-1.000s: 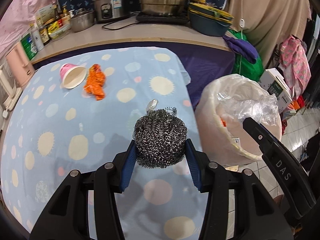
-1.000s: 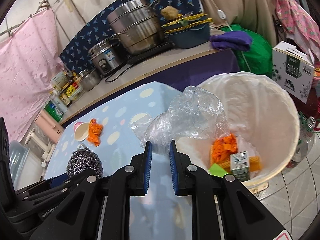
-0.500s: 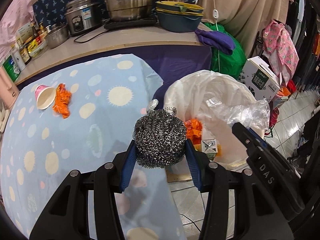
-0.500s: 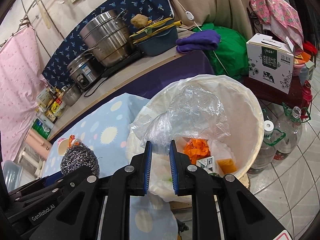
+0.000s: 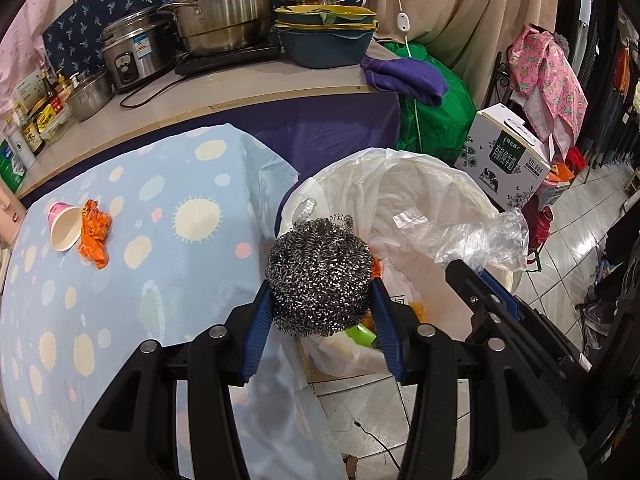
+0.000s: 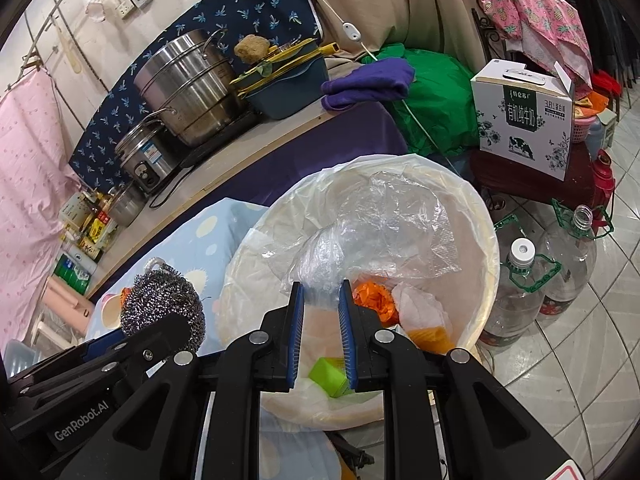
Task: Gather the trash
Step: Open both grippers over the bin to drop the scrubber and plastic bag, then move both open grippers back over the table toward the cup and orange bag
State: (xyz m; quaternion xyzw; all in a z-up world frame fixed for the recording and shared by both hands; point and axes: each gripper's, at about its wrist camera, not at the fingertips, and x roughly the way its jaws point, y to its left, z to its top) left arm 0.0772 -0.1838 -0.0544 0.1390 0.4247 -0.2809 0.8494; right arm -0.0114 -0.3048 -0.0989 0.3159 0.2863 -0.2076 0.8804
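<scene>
Left tongs (image 5: 320, 300) grip steel scourer (image 5: 318, 276) — right tongs (image 6: 321, 300) pinch plastic bag (image 6: 372, 232).

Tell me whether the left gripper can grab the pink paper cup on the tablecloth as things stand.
Probably not: the left gripper is already clamped on the steel scourer beside the bin, well away from the pink cup.

Bin (image 5: 404, 184) right of table (image 5: 168, 264), cup (image 5: 63, 227) on table, perhaps touching wrapper (image 5: 95, 236)

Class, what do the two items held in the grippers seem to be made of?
Scouring ball, left gripper: probably steel wire, shiny, judging by its tight glinting coils. Bag, right gripper: likely thin clear plastic film, glossy, crinkled and see-through.
</scene>
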